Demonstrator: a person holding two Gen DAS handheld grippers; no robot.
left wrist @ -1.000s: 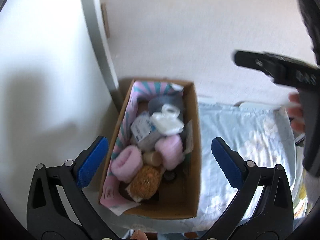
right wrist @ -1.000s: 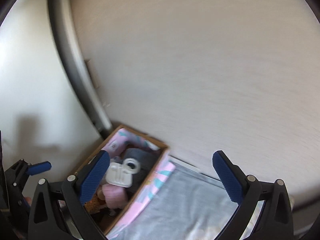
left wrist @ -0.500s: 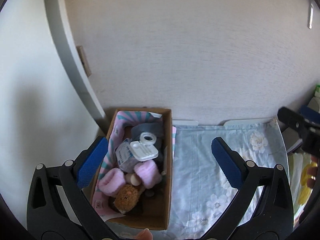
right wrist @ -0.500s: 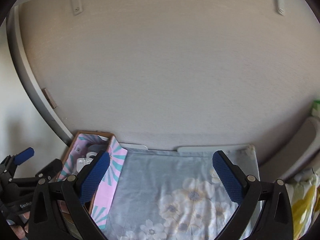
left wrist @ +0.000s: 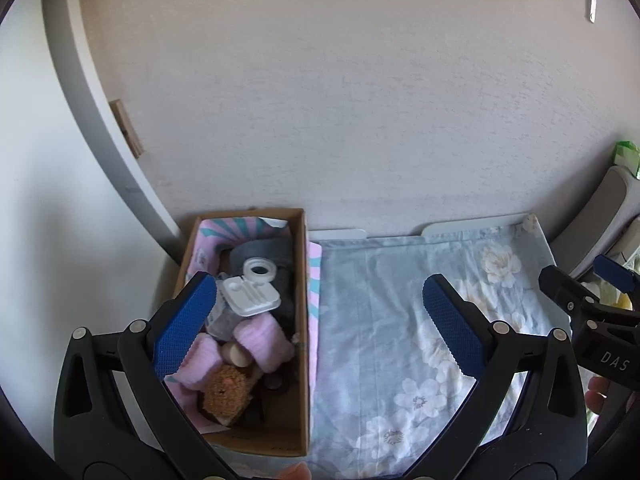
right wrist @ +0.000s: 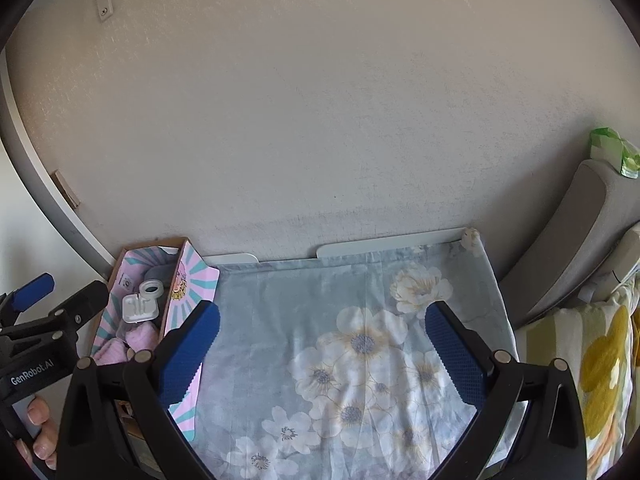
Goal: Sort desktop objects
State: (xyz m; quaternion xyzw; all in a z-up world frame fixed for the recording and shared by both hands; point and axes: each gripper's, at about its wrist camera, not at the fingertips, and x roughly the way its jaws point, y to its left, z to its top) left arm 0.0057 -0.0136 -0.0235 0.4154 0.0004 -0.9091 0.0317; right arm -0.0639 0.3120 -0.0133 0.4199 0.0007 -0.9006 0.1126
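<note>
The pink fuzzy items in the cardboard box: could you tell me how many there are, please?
2: one pink fuzzy item mid-box beside the wooden piece, the other left of it behind the left tool's finger. More may be buried.

One cardboard box (left wrist: 301,320), two pink socks (left wrist: 262,336), one white case (left wrist: 252,300), one tape roll (left wrist: 260,270), one floral cloth (left wrist: 380,320)

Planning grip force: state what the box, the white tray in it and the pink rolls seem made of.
Box: corrugated cardboard, matte brown, raw edges showing.
White tray: likely moulded plastic, smooth, slightly glossy, crisp ridges.
Pink rolls: soft knit or fleece fabric, fuzzy ribbed surface; exact fibre unclear.
</note>
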